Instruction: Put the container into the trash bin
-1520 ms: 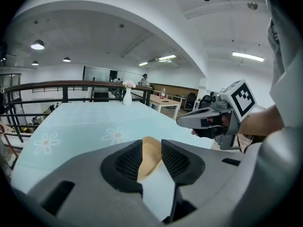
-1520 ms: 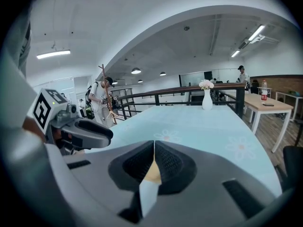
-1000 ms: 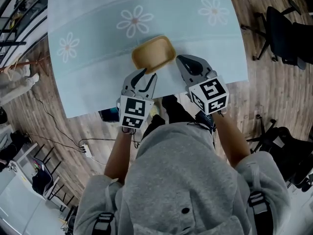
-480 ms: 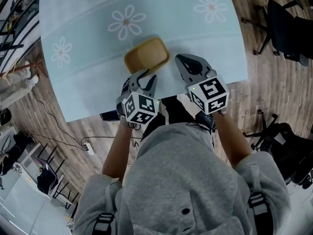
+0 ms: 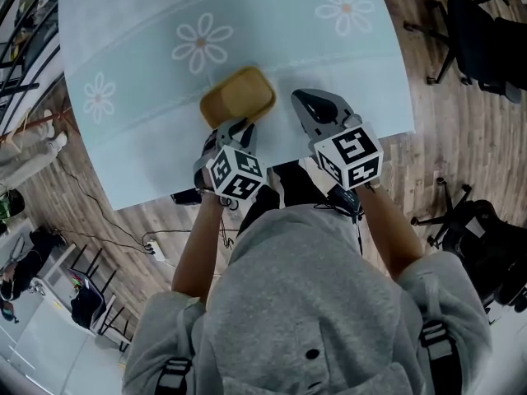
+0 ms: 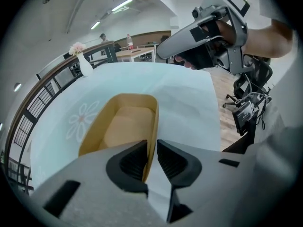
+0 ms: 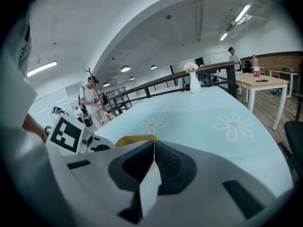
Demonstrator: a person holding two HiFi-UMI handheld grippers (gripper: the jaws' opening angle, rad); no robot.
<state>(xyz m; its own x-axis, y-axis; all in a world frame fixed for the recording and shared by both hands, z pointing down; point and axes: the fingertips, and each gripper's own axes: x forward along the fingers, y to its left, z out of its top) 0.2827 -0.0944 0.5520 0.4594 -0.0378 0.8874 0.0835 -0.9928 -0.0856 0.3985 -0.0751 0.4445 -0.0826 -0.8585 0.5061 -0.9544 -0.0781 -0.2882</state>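
Observation:
A tan, empty oblong container (image 5: 237, 97) lies on the pale blue flower-print table (image 5: 329, 48). My left gripper (image 5: 235, 128) points steeply down at its near end. In the left gripper view the container's (image 6: 125, 124) right rim wall stands between the jaws of the left gripper (image 6: 151, 145), which are closing with a thin gap still showing. My right gripper (image 5: 309, 101) hovers to the right of the container, apart from it. Its jaws meet with nothing between them in the right gripper view (image 7: 154, 148), and the container (image 7: 135, 139) peeks out behind them.
A white vase with flowers (image 7: 194, 82) stands at the table's far end by a railing. Office chairs (image 5: 482, 31) sit on the wood floor to the right. A person (image 7: 90, 98) stands beyond the table's left side, and a wooden table (image 7: 265, 82) is further back.
My left gripper has dropped and tilted down onto the container's near end, and its jaws have narrowed around the rim. The right gripper has hardly moved.

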